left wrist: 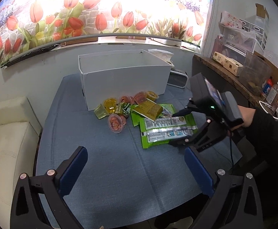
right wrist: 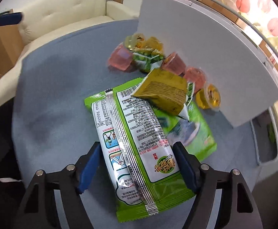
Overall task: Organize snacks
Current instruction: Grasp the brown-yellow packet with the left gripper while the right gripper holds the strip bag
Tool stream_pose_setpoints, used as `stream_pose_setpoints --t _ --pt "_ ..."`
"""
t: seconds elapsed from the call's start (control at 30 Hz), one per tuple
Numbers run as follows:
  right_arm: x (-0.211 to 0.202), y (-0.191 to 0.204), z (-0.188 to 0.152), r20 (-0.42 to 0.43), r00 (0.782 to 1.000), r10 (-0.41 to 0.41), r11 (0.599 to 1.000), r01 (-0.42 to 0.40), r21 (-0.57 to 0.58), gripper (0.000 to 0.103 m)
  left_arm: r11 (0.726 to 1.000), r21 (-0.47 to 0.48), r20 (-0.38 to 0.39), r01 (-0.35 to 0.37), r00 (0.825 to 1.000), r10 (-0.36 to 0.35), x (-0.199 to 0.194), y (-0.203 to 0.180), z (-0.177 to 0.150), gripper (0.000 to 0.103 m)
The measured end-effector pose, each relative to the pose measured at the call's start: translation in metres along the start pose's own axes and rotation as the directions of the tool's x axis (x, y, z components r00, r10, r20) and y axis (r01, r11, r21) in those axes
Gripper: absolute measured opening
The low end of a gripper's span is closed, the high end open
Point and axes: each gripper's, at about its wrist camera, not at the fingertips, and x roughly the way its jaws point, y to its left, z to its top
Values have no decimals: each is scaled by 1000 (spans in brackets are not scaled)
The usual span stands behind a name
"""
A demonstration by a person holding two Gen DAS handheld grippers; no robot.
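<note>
A pile of snacks lies on the blue table (left wrist: 110,168) before a white box (left wrist: 123,76). There are green packets (left wrist: 167,127), a mustard-yellow packet (left wrist: 148,110) and several jelly cups (left wrist: 116,123). My right gripper (right wrist: 137,168) is open with its fingers on either side of the top green packet (right wrist: 131,143), which lies on the table. The yellow packet (right wrist: 165,91) rests on the far end of the green packets. My left gripper (left wrist: 136,164) is open and empty, above bare table in front of the pile. The right gripper also shows in the left wrist view (left wrist: 177,127).
A cream sofa (left wrist: 7,137) stands left of the table. A wooden shelf (left wrist: 234,80) with boxes and bottles is on the right. A small grey device (left wrist: 178,78) sits right of the white box. A second green packet (right wrist: 192,129) lies under the top one.
</note>
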Motion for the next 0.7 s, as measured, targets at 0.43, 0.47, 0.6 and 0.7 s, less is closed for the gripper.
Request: stream_pose_setpoints --t 0.43,0.47,0.6,0.7 --pt "-60 30 -76 51 999 -6 984 -3 179 79 988 141 -8 62 998 -61 57 -33 24 103" --pt "-65 30 -82 54 998 -14 977 2 213 79 983 170 -16 73 997 -71 64 -38 28 103" --pt "-80 40 -108 71 997 -43 946 17 323 79 954 285 -43 94 995 -85 100 -61 48 103" --pt "-87 44 -127 77 995 -61 920 26 390 79 956 267 -105 122 990 -97 134 -66 64 103"
